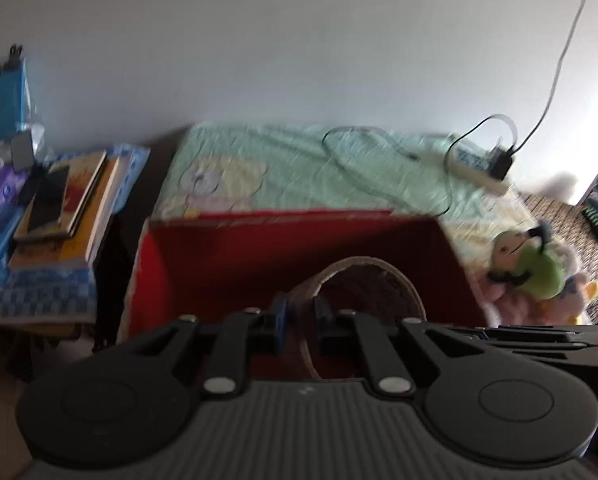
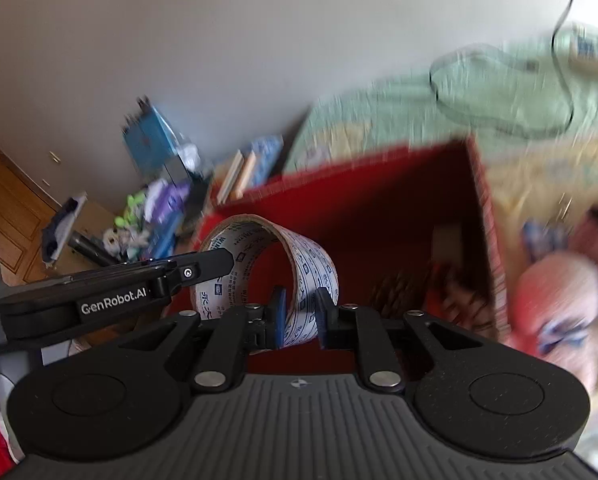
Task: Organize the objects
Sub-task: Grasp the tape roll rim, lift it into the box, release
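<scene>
A roll of tape [image 1: 373, 276], a brown ring with a white printed core [image 2: 259, 240], hangs over an open red box [image 1: 259, 248]. My left gripper [image 1: 301, 316] is shut on the roll's near wall, which sits between the blue pads [image 1: 281, 314]. My right gripper [image 2: 301, 314] is shut on another part of the same ring. The left gripper [image 2: 223, 260] comes in from the left of the right wrist view, its tip against the roll's left edge. The red box [image 2: 379, 200] holds a brown woven item [image 2: 399, 292] and something beige, both blurred.
The box stands on a bed with a pale green cover [image 1: 299, 168] carrying cables [image 1: 363, 160] and a power strip [image 1: 483, 176]. Plush toys [image 1: 535, 272] lie right of the box. A side table with stacked books [image 1: 71, 208] and clutter stands left. A white wall is behind.
</scene>
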